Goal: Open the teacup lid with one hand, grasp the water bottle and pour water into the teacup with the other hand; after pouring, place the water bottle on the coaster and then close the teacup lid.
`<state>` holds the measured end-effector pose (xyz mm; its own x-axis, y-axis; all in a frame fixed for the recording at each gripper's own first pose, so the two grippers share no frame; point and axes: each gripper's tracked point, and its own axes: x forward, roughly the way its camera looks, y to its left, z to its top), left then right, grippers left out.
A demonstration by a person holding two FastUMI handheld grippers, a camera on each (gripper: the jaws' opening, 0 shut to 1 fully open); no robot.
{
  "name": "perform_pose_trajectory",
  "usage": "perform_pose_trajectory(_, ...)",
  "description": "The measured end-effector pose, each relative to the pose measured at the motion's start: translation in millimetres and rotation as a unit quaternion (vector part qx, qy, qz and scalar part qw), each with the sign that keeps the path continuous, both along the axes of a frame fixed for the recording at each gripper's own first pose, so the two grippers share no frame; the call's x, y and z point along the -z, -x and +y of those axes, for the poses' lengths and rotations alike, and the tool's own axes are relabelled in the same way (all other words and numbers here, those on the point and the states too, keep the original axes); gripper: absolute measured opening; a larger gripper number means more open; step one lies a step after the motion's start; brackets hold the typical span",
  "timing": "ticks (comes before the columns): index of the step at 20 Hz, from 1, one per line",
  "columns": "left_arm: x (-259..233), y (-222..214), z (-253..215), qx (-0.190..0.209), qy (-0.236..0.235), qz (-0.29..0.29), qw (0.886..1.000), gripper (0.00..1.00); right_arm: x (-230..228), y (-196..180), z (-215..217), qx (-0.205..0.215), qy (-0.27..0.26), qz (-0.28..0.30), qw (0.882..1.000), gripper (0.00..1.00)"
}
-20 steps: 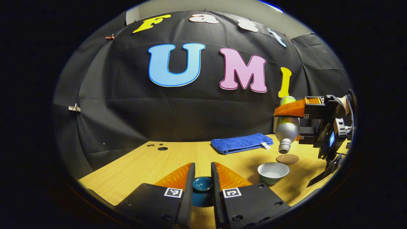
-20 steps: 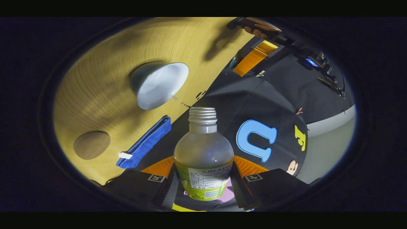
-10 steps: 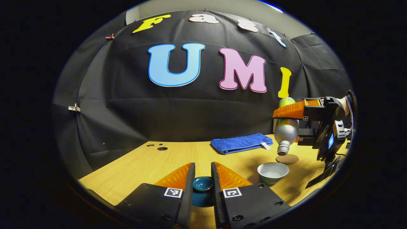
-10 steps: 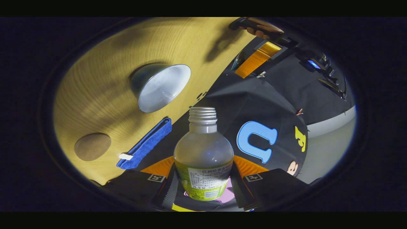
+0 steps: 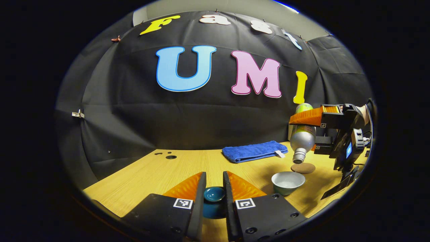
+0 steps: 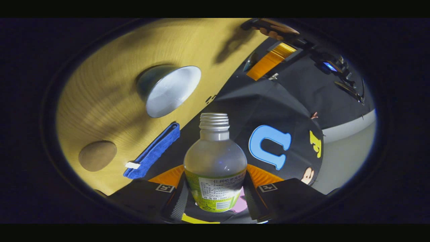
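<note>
Clear plastic is what your right gripper (image 6: 215,196) holds: the water bottle (image 6: 215,161), capless, with both jaws pressed on its labelled body. In the left gripper view this bottle (image 5: 302,134) hangs almost upside down, its mouth pointing down and sitting above the coaster (image 5: 303,167) more than above the teacup (image 5: 288,182). I judge this is the main risk. If any water is left inside, it will fall on the coaster or on the wooden bench (image 5: 158,174) beside the cup, not into the bowl. I cannot tell if a stream is running now, and the bottle looks nearly empty.

A second risk is the grip. Your jaws hold a smooth round body near its base end while it is inverted, so a loose squeeze could let it slide out toward the cup. When you turn it upright, turn slowly, because a fast swing near the cup's rim may knock the cup.

Your left gripper (image 5: 214,198) is closed on the dark teal teacup lid (image 5: 214,194), held low over the bench at the near edge, well apart from the cup. Keep it there until the bottle stands on the coaster; bringing it in early could make the two grippers collide above the cup. The blue towel (image 5: 253,151) lies farther back, near the wall.
</note>
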<state>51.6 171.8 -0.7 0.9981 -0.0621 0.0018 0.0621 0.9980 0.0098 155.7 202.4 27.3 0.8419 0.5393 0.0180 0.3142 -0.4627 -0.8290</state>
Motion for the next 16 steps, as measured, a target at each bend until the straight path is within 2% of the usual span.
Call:
perform_pose_trajectory(3,0,0,-1,0.002,0.000,0.000,1.000,0.32,4,2,-6,0.032,-0.070,0.034,0.996,0.75)
perform_pose_trajectory(5,1,0,-1,0.004,0.000,-0.001,1.000,0.32,5,6,-5,0.043,-0.132,0.063,0.988,0.75)
perform_pose_trajectory(8,0,0,-1,0.004,0.000,-0.001,1.000,0.32,15,11,-13,0.070,-0.233,0.129,0.961,0.76)
perform_pose_trajectory(10,0,-1,-1,0.004,0.000,-0.001,1.000,0.32,15,18,-20,0.080,-0.304,0.169,0.934,0.75)
perform_pose_trajectory(12,0,0,-2,0.004,0.000,-0.001,1.000,0.32,9,21,-28,0.091,-0.377,0.202,0.899,0.75)
perform_pose_trajectory(14,0,0,-2,0.004,0.000,-0.001,1.000,0.32,10,25,-41,0.102,-0.449,0.242,0.854,0.76)
perform_pose_trajectory(16,0,0,-2,0.005,0.000,-0.001,1.000,0.34,10,29,-49,0.109,-0.519,0.286,0.798,0.76)
